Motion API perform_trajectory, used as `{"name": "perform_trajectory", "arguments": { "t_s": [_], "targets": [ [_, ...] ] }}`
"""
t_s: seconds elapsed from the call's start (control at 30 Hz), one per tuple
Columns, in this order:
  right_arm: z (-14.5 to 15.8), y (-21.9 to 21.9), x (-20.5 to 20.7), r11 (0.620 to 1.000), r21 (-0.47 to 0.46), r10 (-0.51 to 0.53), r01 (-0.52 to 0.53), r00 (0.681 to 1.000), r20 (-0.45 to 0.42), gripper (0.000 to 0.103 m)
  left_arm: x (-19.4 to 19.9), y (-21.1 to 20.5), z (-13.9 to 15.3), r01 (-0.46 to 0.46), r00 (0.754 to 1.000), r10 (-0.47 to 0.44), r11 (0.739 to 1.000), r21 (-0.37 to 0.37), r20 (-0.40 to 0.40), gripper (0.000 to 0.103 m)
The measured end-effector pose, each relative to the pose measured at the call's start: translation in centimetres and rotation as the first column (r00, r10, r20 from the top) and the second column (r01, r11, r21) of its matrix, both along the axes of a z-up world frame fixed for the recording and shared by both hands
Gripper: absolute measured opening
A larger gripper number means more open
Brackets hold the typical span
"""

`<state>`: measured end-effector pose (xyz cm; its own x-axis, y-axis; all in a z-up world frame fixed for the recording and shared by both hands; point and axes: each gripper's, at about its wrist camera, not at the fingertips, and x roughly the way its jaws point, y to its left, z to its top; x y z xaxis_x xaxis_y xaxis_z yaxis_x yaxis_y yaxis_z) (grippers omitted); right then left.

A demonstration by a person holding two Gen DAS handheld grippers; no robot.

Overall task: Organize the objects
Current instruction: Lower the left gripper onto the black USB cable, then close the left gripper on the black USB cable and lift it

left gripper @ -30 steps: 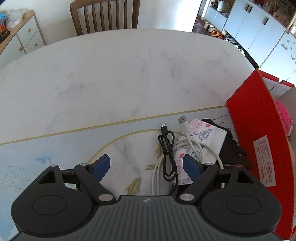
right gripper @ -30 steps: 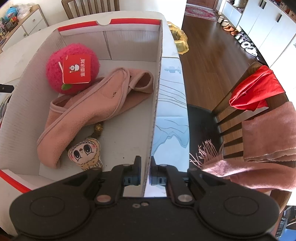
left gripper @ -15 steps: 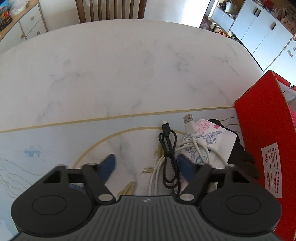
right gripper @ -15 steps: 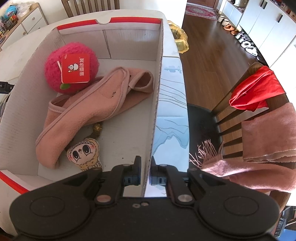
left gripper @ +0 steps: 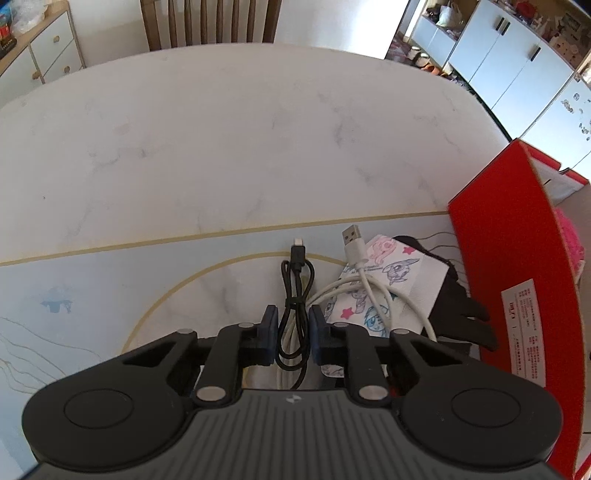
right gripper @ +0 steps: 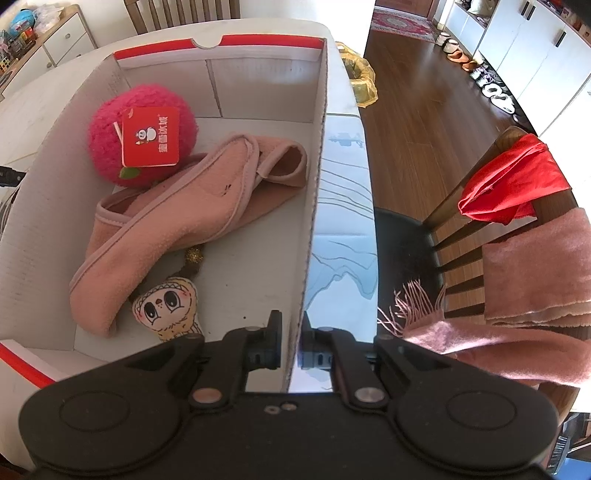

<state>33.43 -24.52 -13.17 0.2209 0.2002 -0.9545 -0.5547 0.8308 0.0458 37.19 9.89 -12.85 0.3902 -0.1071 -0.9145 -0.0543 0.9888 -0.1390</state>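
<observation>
A coiled black cable (left gripper: 295, 273) lies on the table mat, and my left gripper (left gripper: 292, 332) is closing with its blue pads pressed against the coil's two sides. Right of it a white USB cable (left gripper: 354, 251) lies over a cartoon-printed packet (left gripper: 399, 269) and a black glove (left gripper: 461, 310). The red cardboard box (left gripper: 517, 240) stands just right of them. My right gripper (right gripper: 291, 343) is shut on the box's right wall (right gripper: 317, 177). Inside lie a pink plush ball (right gripper: 107, 147) with a red tag, a pink cloth (right gripper: 184, 210) and a small doll charm (right gripper: 166, 310).
The marble table (left gripper: 221, 129) stretches away beyond the cables, with a wooden chair (left gripper: 210, 22) at its far end. A chair to the right of the box carries a red cloth (right gripper: 517, 184) and a pink scarf (right gripper: 535, 273). A yellow bag (right gripper: 362, 81) sits behind the box.
The left gripper's jaws have closed from wide apart to either side of the black cable. The right gripper and the box have not moved.
</observation>
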Motion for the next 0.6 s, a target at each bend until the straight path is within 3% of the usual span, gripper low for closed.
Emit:
{"name": "perform_trajectory", "arguments": {
  "t_s": [0.5, 0.6],
  "targets": [
    [0.1, 0.0, 0.1, 1.0, 0.005, 0.009, -0.009, 1.0, 0.015, 0.004, -3.7, 0.3, 5.7, 0.005, 0.998, -0.003, 0.999, -0.034, 0.059, 0.015],
    [0.1, -0.2, 0.2, 1.0, 0.011, 0.007, -0.007, 1.0, 0.014, 0.004, -4.9, -0.4, 7.1, 0.023, 0.996, -0.019, 0.999, -0.049, 0.081, 0.009]
  ]
}}
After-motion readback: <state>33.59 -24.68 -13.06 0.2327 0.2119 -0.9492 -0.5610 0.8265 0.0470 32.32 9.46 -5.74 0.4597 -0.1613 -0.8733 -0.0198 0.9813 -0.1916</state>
